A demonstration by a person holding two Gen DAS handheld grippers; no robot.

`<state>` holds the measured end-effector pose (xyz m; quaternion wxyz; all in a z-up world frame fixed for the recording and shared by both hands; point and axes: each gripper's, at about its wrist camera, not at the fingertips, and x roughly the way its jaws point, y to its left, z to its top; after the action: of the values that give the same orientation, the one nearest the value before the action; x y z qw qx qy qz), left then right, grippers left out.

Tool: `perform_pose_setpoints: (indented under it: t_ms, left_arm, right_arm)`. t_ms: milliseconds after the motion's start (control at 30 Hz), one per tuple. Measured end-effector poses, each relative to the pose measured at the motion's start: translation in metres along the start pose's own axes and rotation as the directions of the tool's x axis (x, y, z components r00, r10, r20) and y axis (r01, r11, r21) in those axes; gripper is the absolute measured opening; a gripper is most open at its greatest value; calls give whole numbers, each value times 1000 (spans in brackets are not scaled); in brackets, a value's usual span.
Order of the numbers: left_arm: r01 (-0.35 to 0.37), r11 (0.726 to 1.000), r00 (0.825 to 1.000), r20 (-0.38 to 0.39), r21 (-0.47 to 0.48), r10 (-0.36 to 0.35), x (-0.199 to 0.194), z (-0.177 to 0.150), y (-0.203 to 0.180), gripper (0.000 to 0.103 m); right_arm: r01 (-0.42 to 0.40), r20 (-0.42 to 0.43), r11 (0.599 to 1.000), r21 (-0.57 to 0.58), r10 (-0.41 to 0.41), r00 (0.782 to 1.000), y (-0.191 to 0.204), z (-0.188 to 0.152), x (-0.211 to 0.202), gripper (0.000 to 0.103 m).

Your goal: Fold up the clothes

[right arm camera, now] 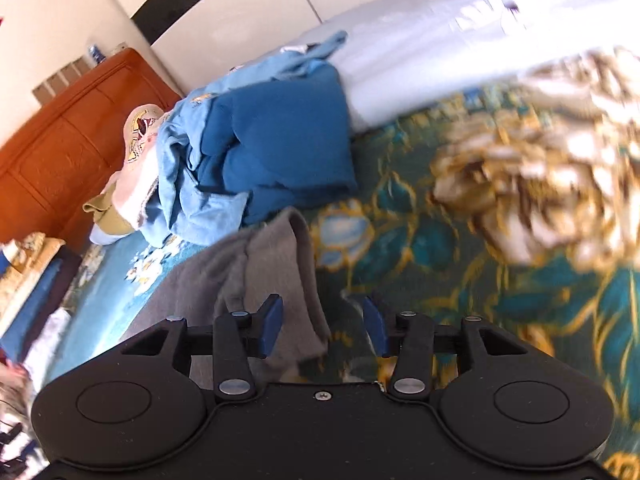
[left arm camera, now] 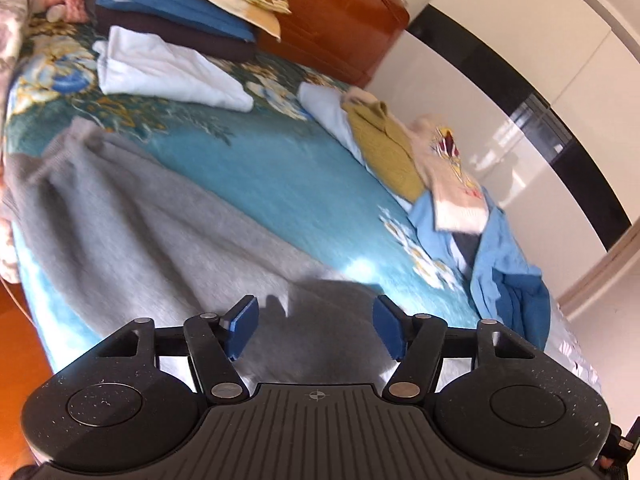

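A grey sweatshirt (left arm camera: 132, 232) lies spread on the blue floral bedspread (left arm camera: 280, 184). My left gripper (left arm camera: 316, 326) hovers open over its near part, blue pads apart, nothing between them. In the right wrist view a raised corner of the grey sweatshirt (right arm camera: 272, 264) stands up between the fingers of my right gripper (right arm camera: 323, 326), which is open; I cannot tell whether the pads touch the cloth.
Folded pale blue clothes (left arm camera: 168, 68) lie near stacked pillows (left arm camera: 192, 4) and an orange wooden headboard (left arm camera: 340, 16). A heap of unfolded clothes, yellow, cream and blue (left arm camera: 472, 208), sits at the bed's far edge, also seen as the blue heap (right arm camera: 256, 148). White wardrobe doors (left arm camera: 500, 60) stand beyond.
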<state>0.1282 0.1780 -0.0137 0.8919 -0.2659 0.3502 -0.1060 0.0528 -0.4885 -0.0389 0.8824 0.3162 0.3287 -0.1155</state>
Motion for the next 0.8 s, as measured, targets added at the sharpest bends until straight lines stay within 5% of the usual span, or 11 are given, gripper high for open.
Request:
perform_pose_setpoints:
  t_ms: [167,267,400,533,700,800]
  left_arm:
    - [33,998,996,-82,47,-29,19,-19,-30,63]
    - [66,995,992,-114,79,-57,26,-31,-45,64]
    - [104,988,983,-161,118,-84,36,-49,-63,65]
    - [86,986,975,-216,140,-54,44,-67,-69,65]
    - [70,986,975,-221,149,-36,41,-69,-67,65]
    - [60,989,975,-220,138,-29,41,-69,-63,65]
  right_arm:
    - [-123,-17,963,238,130,991,-24,-22,10,48]
    - [-222,5,897,382,238,971,-30,-33,20,49]
    - [-263,40,820,508,282,959,-32,-43,36,51]
    - [-248,68,825,507,248,966,-21,-45,41,48]
    - [-235,114,847,476,205,972,-12,-37,30,22]
    - [-221,183,860,459,152,971,-14,-27,13,20]
